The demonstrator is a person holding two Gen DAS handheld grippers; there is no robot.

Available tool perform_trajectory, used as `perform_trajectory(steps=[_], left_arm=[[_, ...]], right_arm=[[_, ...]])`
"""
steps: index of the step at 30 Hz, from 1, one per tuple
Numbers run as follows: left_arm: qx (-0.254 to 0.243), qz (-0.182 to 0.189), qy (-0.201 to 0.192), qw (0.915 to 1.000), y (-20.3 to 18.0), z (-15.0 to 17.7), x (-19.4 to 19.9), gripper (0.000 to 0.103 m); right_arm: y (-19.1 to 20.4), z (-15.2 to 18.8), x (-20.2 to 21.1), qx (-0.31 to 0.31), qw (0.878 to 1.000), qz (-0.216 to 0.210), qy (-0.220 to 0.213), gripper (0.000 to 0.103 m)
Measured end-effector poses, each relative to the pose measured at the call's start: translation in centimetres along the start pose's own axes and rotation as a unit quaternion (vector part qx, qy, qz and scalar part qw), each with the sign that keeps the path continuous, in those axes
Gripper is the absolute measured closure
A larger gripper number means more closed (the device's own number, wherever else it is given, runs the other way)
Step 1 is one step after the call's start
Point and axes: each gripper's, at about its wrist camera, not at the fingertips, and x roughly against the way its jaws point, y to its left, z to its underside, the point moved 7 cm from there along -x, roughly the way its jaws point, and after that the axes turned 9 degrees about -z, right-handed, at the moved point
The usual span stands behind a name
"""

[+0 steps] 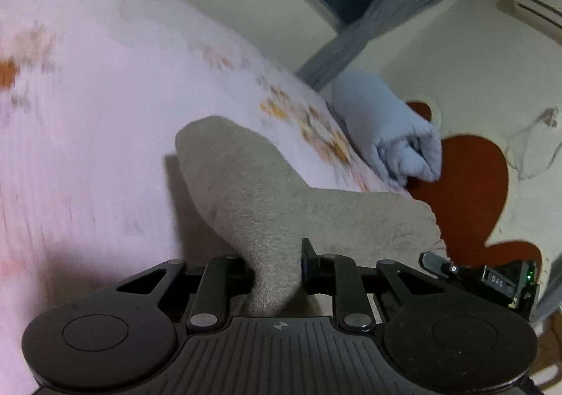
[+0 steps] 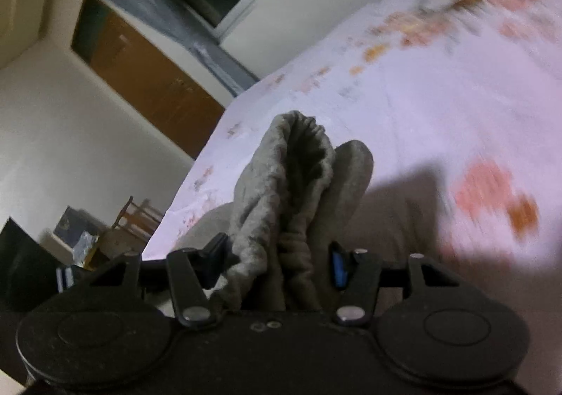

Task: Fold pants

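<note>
The grey pants hang lifted above a pink flowered bed sheet. In the left wrist view, a narrow fold of the grey cloth runs down between the fingers of my left gripper, which is shut on it. The rest of the cloth stretches off to the right. In the right wrist view, the gathered waistband of the pants stands up in a bunch. My right gripper is shut on that thick bunch, so its fingers stay some way apart. The sheet lies below, blurred.
A rolled light-blue cloth lies at the bed's far edge, before a wall with red heart shapes. A black device with a green light sits at the right. A wooden door and a chair stand beyond the bed.
</note>
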Motion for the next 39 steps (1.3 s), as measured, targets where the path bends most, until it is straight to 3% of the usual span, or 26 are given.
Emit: perform_trajectory(steps=[5, 8, 9, 10, 11, 12, 15, 18, 19, 20, 22, 26, 31, 37, 39], left_arm=[[-0.021, -0.028, -0.018, 0.9992, 1.5, -4.2, -2.1, 0.082], [-0.017, -0.049, 0.001, 0.9987, 3.9, -4.2, -5.4, 0.081], [-0.023, -0.064, 0.011, 0.9976, 5.0, -3.6, -6.9, 0.077], [-0.025, -0.069, 0.019, 0.9971, 5.9, -3.1, -8.1, 0.065], [-0.007, -0.055, 0.021, 0.9982, 6.8, -2.3, -9.3, 0.059], [0.001, -0.042, 0.006, 0.9991, 7.2, -1.9, -9.7, 0.058], [-0.017, -0.044, -0.009, 0.9988, 6.4, -1.6, -9.8, 0.055], [-0.046, -0.075, -0.011, 0.996, 5.5, -1.8, -9.0, 0.04], [-0.06, -0.093, -0.013, 0.9938, 5.2, -1.9, -8.3, 0.02], [-0.079, -0.121, -0.017, 0.9894, 4.7, -2.0, -7.3, 0.0], [-0.107, -0.163, -0.033, 0.9802, 4.0, -2.0, -4.8, 0.0], [-0.113, -0.172, -0.042, 0.9776, 1.8, -1.6, -0.4, 0.0], [-0.14, -0.19, -0.075, 0.9688, 0.2, 0.4, 7.5, 0.0], [-0.162, -0.212, -0.127, 0.9551, -2.1, 3.9, 16.0, 0.0], [-0.156, -0.219, -0.134, 0.9538, -2.1, 5.6, 18.1, 0.0]], right_arm=[[-1.1, -3.3, -4.9, 0.013, 1.0, -0.021, 0.015, 0.056], [-3.9, -3.1, -7.7, -0.008, 0.999, -0.019, 0.034, 0.056], [-5.4, -2.5, -8.4, -0.019, 0.999, -0.009, 0.041, 0.056], [-7.4, -1.6, -9.5, -0.025, 0.998, 0.016, 0.054, 0.055], [-9.3, -0.6, -10.2, -0.035, 0.997, 0.036, 0.062, 0.054], [-10.5, 0.0, -10.1, -0.059, 0.997, 0.019, 0.043, 0.054], [-10.3, 0.5, -9.6, -0.06, 0.998, 0.008, 0.02, 0.053], [-9.4, 0.7, -8.6, -0.06, 0.998, 0.014, 0.021, 0.042], [-8.9, 0.6, -7.9, -0.056, 0.998, 0.022, 0.016, 0.03], [-8.4, 0.5, -6.9, -0.051, 0.998, 0.035, 0.006, 0.011], [-7.2, 0.4, -4.4, -0.038, 0.997, 0.063, -0.024, 0.006], [-3.3, 1.3, 1.0, 0.018, 0.994, 0.092, -0.057, 0.006], [3.7, 3.4, 6.8, 0.144, 0.976, 0.138, -0.088, 0.006], [9.4, 7.4, 12.2, 0.188, 0.956, 0.176, -0.142, 0.006], [9.7, 8.5, 13.0, 0.198, 0.948, 0.197, -0.153, 0.006]])
